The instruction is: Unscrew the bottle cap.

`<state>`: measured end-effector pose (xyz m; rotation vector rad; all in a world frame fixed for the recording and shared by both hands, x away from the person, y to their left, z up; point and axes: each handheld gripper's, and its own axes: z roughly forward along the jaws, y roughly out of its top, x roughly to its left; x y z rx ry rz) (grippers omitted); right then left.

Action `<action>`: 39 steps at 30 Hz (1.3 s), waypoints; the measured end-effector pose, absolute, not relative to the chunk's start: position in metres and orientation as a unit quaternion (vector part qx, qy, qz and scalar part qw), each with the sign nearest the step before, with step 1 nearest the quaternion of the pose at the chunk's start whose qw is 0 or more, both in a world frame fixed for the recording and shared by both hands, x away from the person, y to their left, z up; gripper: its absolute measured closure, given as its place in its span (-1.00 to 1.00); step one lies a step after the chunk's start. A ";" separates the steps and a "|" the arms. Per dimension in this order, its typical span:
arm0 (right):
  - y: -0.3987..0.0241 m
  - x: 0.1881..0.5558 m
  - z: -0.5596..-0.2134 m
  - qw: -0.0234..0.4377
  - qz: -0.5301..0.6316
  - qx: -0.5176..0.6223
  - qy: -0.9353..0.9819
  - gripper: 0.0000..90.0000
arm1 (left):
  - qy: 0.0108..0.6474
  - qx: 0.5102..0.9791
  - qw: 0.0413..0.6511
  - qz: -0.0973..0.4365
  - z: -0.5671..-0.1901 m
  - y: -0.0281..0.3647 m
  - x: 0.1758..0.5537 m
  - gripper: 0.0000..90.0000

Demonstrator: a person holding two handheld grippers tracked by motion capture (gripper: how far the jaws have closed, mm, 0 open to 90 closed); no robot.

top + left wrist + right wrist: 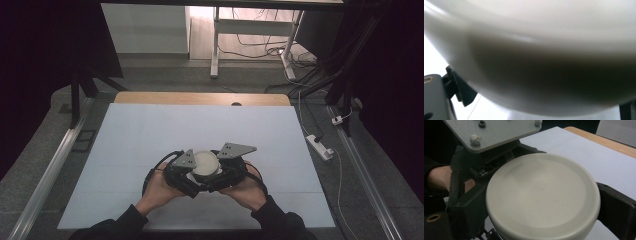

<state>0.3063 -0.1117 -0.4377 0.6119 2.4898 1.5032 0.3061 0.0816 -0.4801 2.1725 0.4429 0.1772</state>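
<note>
A round white lid [205, 163] with a small embossed mark, unreadable, sits at the near middle of the bench [150, 135], clamped between the left hand-held gripper [192, 172] and the right hand-held gripper [218, 172].

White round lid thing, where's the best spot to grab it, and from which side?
Grab the white round lid by its rounded outer edge, with one jaw on each side, coming in level from the person's side of the table. The top is wide, flat and smooth, with no knob. The right gripper seems to hold it that way.
</note>
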 end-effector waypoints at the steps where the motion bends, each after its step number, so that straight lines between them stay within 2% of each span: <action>1: -0.112 0.307 -0.438 0.082 0.505 0.202 0.835 -0.85 | 0.178 0.875 0.445 0.069 -0.480 0.082 0.306 -0.84; 10: -0.120 0.312 -0.436 0.058 0.513 0.159 0.842 -0.84 | 0.144 0.882 0.446 0.055 -0.479 0.084 0.309 -0.84; 15: -0.125 0.316 -0.437 0.024 0.516 0.130 0.847 -0.84 | 0.116 0.882 0.456 0.026 -0.481 0.084 0.310 -0.84; 20: -0.129 0.319 -0.438 -0.001 0.516 0.094 0.851 -0.84 | 0.097 0.887 0.452 0.021 -0.481 0.082 0.309 -0.84; 24: -0.127 0.317 -0.438 0.016 0.514 0.109 0.851 -0.85 | 0.118 0.883 0.453 0.034 -0.481 0.082 0.310 -0.84; 26: -0.125 0.316 -0.437 0.021 0.523 0.136 0.841 -0.98 | 0.134 0.880 0.454 0.043 -0.480 0.083 0.310 -0.84; 29: -0.121 0.312 -0.432 0.042 0.518 0.157 0.840 -1.00 | 0.149 0.880 0.447 0.057 -0.479 0.085 0.310 -0.84; 34: -0.111 0.306 -0.431 0.075 0.513 0.201 0.831 -1.00 | 0.168 0.879 0.439 0.077 -0.478 0.080 0.307 -0.84; 39: -0.108 0.305 -0.434 0.095 0.516 0.221 0.822 -0.85 | 0.178 0.877 0.438 0.085 -0.476 0.077 0.304 -0.84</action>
